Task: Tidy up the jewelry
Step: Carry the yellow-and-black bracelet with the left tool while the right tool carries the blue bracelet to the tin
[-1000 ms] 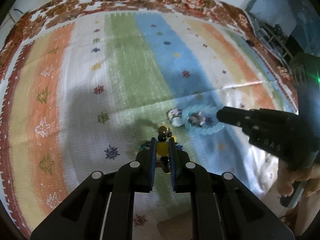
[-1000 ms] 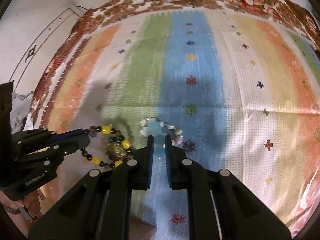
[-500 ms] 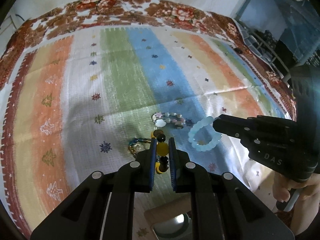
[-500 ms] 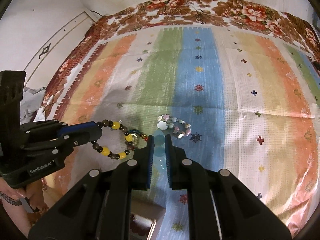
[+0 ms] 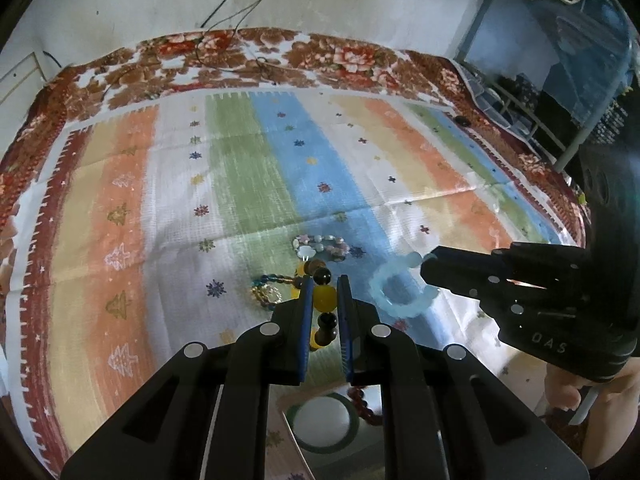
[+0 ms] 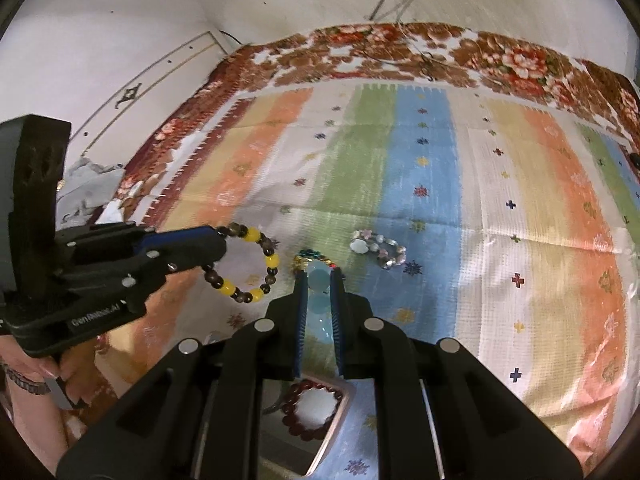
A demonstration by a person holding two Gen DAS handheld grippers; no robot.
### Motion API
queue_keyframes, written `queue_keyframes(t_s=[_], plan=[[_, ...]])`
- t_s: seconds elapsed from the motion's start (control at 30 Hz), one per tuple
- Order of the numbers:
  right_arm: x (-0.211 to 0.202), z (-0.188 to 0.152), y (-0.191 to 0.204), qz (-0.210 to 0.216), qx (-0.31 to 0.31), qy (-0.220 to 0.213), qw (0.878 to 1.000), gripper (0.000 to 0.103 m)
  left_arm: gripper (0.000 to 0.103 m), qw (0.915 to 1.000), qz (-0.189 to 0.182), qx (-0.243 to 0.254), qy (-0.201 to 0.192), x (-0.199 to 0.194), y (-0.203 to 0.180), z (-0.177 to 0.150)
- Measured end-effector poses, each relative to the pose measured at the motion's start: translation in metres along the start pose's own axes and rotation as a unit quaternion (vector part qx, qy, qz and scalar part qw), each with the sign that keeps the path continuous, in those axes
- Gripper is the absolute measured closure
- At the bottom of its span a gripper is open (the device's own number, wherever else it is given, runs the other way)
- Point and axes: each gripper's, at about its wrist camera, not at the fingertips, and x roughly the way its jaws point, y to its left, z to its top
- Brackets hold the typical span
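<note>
My left gripper point(image 5: 324, 282) is shut on a yellow-and-brown bead bracelet point(image 5: 323, 297), held above the striped cloth; it also shows in the right wrist view point(image 6: 248, 262). My right gripper point(image 6: 319, 276) is shut on a pale blue bead bracelet point(image 6: 319, 282), which hangs from its tip in the left wrist view point(image 5: 396, 288). A pastel shell bracelet point(image 5: 322, 243) and a small teal-and-gold piece point(image 5: 269, 289) lie on the cloth. A dark red bead bracelet point(image 6: 310, 410) lies in a tray point(image 6: 338, 424) below my grippers.
The striped cloth point(image 5: 160, 220) covers a floral bedspread point(image 5: 240, 52) against a white wall. A round white-and-green object point(image 5: 322, 422) lies in the tray under the left gripper. Shelving stands at the far right point(image 5: 560, 100).
Both grippers have risen and drawn back from the cloth, each lifting its bracelet. The tray with the red bracelet has come into view beneath them.
</note>
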Motion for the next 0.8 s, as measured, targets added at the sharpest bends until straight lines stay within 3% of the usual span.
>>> queue_keyframes(t_s=[0.37,0.8], plan=[[-0.026,-0.034,0.028,0.015,-0.04,-0.006,0.999,0.09,0.092,0.9989,0.023,0.016,-0.038,-0.032,-0.019,-0.027],[-0.033,-0.077,0.039,0.023,-0.054,0.014,0.998,0.09,0.092,0.9989,0.017,0.026,-0.034,-0.041,-0.034,-0.069]])
